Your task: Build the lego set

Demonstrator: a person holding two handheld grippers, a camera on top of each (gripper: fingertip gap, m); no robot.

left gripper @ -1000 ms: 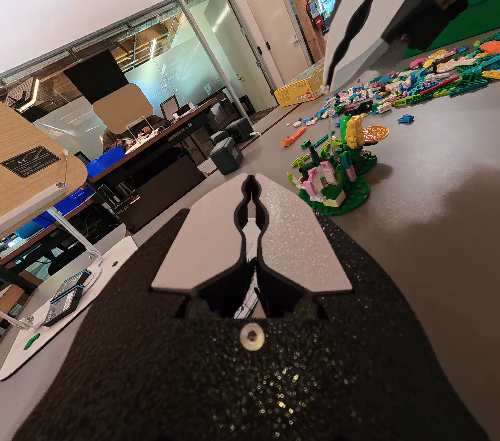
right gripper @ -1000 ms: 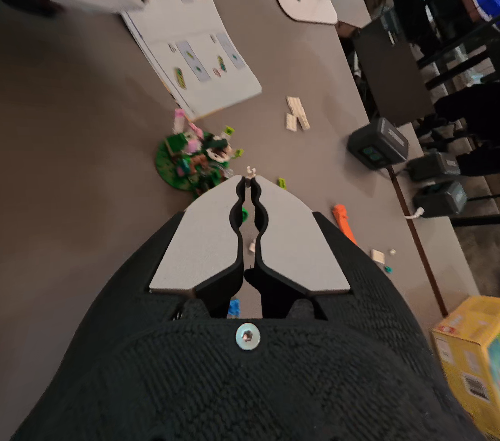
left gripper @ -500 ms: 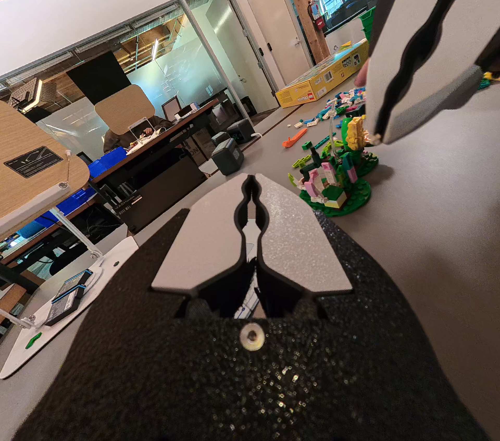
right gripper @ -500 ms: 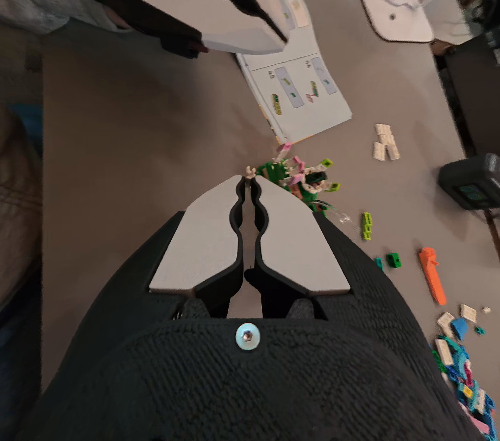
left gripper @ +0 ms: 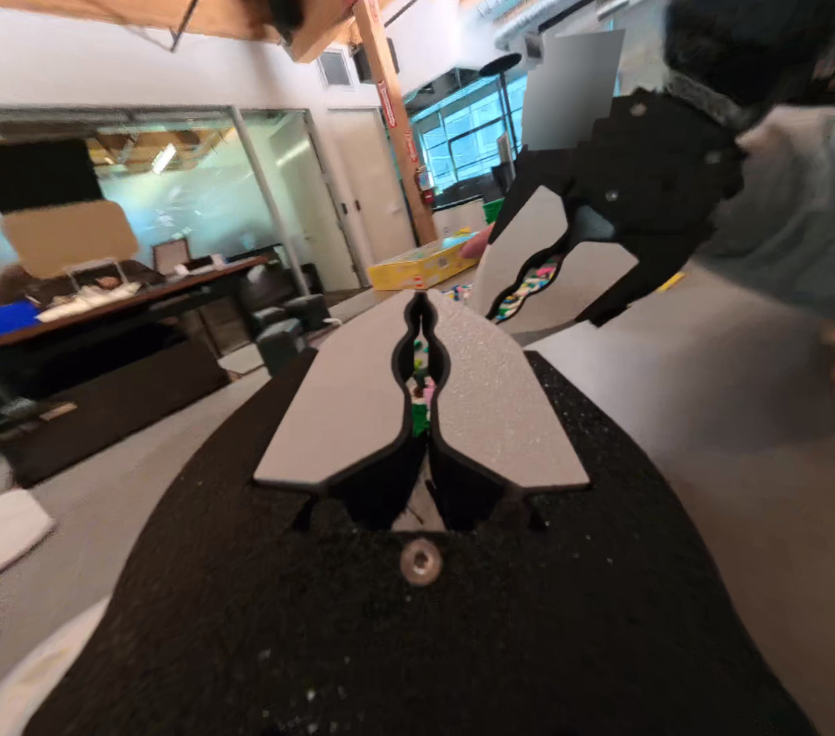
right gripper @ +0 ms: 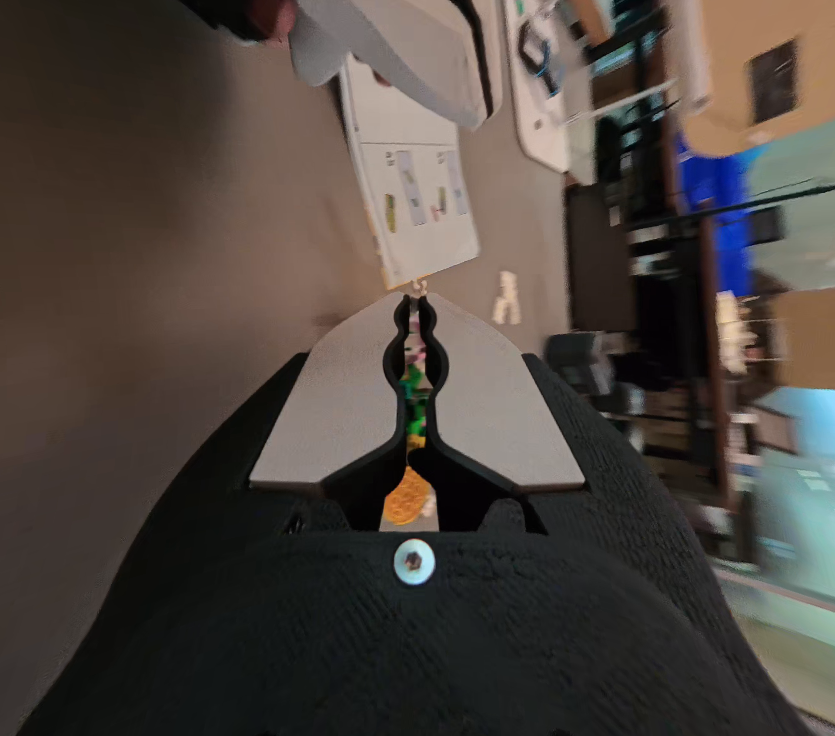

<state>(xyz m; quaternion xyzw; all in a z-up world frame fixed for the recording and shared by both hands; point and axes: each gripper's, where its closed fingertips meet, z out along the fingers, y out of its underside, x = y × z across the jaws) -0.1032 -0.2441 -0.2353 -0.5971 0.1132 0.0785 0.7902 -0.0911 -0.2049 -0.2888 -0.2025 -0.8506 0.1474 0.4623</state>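
The green lego model with pink and white parts [left gripper: 419,400] sits on the grey table [left gripper: 677,398], mostly hidden behind my left gripper's shut jaws. My left gripper [left gripper: 420,299] is shut with nothing seen in it. My right gripper [right gripper: 415,298] is shut on a tiny white piece [right gripper: 420,286] that sticks out past its tips, right over the model [right gripper: 413,398]. An orange disc part [right gripper: 404,497] shows under its jaws. The right gripper [left gripper: 490,313] hangs just right of my left fingertips. The left gripper [right gripper: 485,113] shows at the top of the right wrist view.
An open instruction booklet [right gripper: 415,195] lies beyond the model, with white bricks [right gripper: 506,301] to its right and a white tray [right gripper: 537,82] farther off. A yellow box [left gripper: 420,267] and loose bricks [left gripper: 533,285] lie at the far end of the table. The table edge is to the left.
Both grippers have closed in on the model, which now shows only through each one's jaw gap. The left gripper swung right and tilted up. The right gripper still holds the white piece.
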